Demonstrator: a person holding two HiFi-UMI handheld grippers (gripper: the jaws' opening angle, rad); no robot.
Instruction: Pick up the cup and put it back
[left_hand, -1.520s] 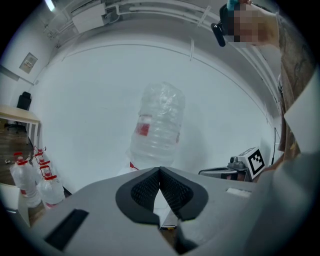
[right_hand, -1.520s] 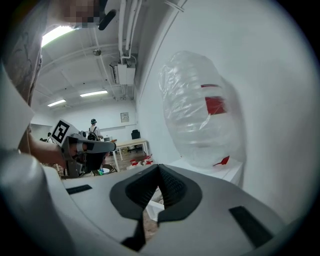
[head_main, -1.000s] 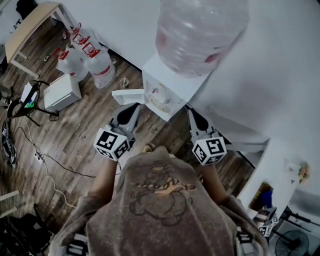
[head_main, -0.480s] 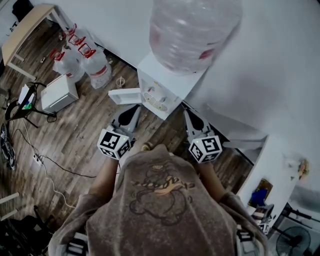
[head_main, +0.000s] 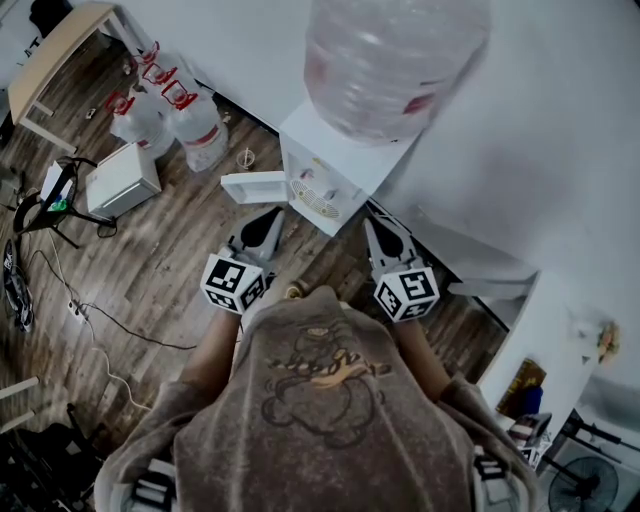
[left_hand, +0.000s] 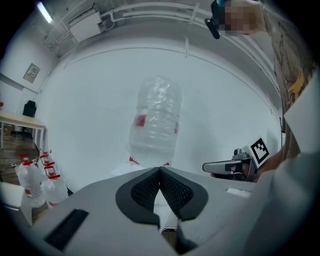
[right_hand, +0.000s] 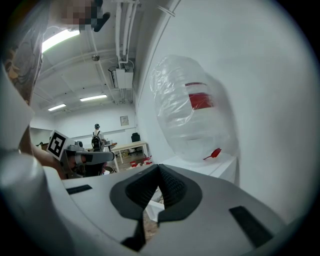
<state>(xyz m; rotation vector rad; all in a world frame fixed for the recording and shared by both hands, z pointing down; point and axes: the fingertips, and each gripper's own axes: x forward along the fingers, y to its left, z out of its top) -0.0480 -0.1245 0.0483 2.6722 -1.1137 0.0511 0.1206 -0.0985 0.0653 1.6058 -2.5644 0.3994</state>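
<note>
Cup's nowhere I can spot, both grippers pointed at the dispenser

Can't pick out a cup in any view, so which way it lies from either gripper is a guess; my bet is it's at the dispenser (head_main: 330, 170) front, hidden from up here. The dispenser sits dead ahead, in between the two. Left gripper (head_main: 270, 215) has its tip just short of a white flap (head_main: 255, 187) sticking out the side, right gripper (head_main: 373, 225) is near the other corner, so neither's clearly closer. Both have their jaws pressed together with nothing in them.
</note>
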